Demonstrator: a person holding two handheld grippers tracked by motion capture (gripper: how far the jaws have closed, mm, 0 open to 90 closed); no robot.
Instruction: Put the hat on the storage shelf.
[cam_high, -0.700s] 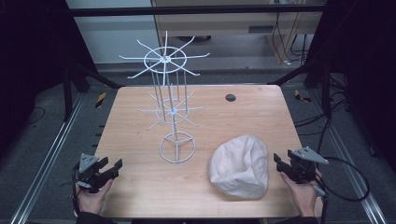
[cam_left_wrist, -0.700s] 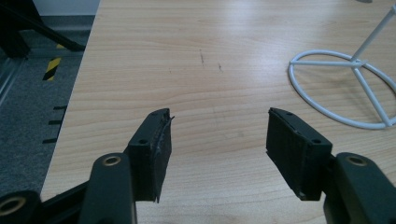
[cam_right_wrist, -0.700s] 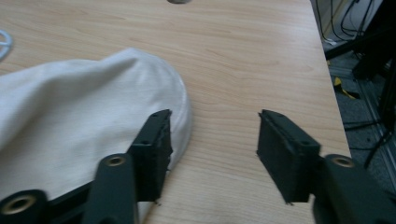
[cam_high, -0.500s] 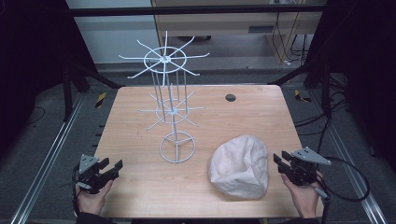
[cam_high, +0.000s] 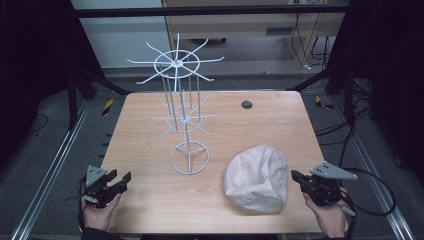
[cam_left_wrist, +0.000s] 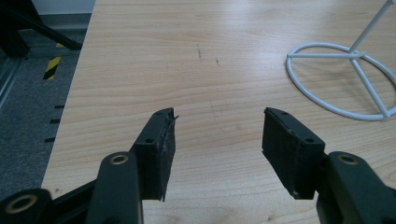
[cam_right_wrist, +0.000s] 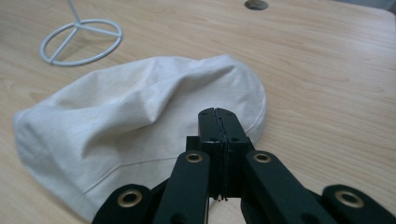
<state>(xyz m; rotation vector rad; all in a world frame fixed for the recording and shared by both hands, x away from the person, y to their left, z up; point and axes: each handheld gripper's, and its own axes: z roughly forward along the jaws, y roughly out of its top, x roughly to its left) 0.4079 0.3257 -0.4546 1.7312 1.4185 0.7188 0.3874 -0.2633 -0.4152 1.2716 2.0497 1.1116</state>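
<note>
A white wire rack (cam_high: 184, 115) with spoked hooks stands mid-table on a ring base (cam_high: 189, 157) (cam_left_wrist: 341, 81) (cam_right_wrist: 80, 41). A cream cloth cap (cam_high: 256, 177) (cam_right_wrist: 135, 121) lies crumpled at the front right. My right gripper (cam_high: 298, 177) (cam_right_wrist: 218, 114) is shut, empty, its tips just right of the cap's edge. My left gripper (cam_high: 121, 180) (cam_left_wrist: 217, 135) hovers over the front left corner, jaws open wide with bare wood between them.
The wooden table (cam_high: 150, 200) has a small dark round hole (cam_high: 246, 104) (cam_right_wrist: 256, 4) at the back right. Grey floor, metal rails and black frame legs surround the table. A cable (cam_high: 372, 187) trails from the right gripper.
None of note: both grippers keep their places, the right one shifting only slightly.
</note>
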